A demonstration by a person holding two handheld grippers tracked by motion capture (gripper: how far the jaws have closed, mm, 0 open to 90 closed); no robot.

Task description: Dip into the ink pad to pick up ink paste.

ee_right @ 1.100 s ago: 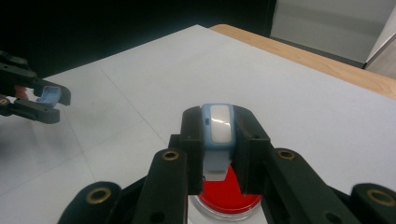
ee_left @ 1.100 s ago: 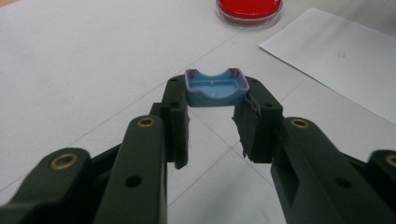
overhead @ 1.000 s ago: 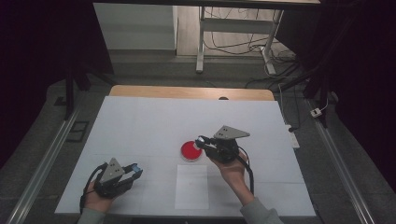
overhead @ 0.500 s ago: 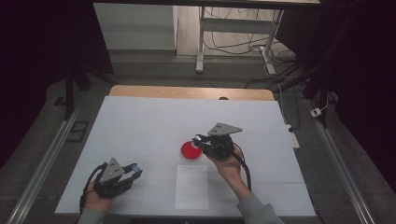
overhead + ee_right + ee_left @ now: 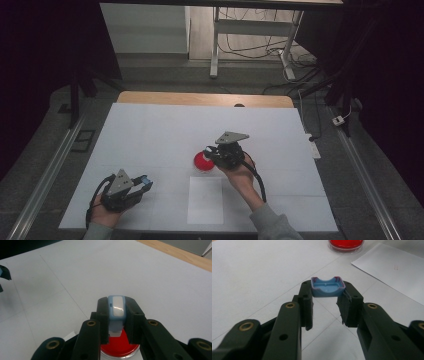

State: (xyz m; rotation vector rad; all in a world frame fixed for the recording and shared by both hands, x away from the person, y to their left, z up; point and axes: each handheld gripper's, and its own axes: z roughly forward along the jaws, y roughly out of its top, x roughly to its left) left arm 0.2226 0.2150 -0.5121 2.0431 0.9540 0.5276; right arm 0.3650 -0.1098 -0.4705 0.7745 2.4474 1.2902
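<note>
Dim room, grey floor (image 5: 150, 75), white desk legs (image 5: 215, 45) beyond.

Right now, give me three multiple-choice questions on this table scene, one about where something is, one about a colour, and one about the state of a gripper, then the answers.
1. Where is the right gripper?
A. At the red dish
B. Over the table's far wooden edge
C. Beside the left gripper

2. What colour is the dish's filling?
A. Green
B. Yellow
C. Red

3. What state is the left gripper in?
A. Wide open and empty
B. Shut on a small blue cap
C. Shut on the white sheet

Answers:
1. A, since the right gripper view shows the dish directly beneath its jaws.
2. C, since the red filling inside a clear rim shows in both gripper views.
3. B, since the left gripper view shows the small blue cap pinched between the jaw tips, while the white sheet lies flat on the table.
</note>
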